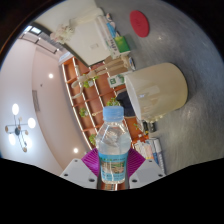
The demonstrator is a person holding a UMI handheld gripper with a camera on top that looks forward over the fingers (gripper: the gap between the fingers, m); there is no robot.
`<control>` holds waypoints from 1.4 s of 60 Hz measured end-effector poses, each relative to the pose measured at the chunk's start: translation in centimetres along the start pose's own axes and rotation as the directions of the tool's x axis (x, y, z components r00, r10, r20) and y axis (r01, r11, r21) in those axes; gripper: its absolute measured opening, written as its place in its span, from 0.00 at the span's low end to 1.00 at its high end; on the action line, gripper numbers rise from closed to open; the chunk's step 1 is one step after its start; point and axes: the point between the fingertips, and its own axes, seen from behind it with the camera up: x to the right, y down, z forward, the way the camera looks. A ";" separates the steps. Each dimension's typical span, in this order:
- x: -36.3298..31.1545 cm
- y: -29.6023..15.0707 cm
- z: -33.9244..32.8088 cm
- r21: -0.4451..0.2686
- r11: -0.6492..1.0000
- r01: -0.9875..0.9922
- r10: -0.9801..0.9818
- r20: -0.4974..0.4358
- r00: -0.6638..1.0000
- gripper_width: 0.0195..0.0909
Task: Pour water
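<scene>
A clear plastic water bottle [112,146] with a blue cap and a pale label is held between my purple pads [92,160]. My gripper [112,172] is shut on the bottle's body, and the view is rolled to one side, so the room appears tilted. Just beyond the bottle's cap stands a large cream-coloured container [153,87] with its open mouth turned toward the bottle. The bottle's cap is still on and sits close below the container's rim.
A red round object [139,22] lies on the grey surface [190,50] beyond the container. Wooden shelves [90,80] with small items and a white box [88,35] stand behind. Ceiling lights [20,118] show off to one side.
</scene>
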 end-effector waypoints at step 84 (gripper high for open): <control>-0.9 -30.4 -3.8 -0.400 -0.193 0.896 -0.811 -0.449 -0.375 0.18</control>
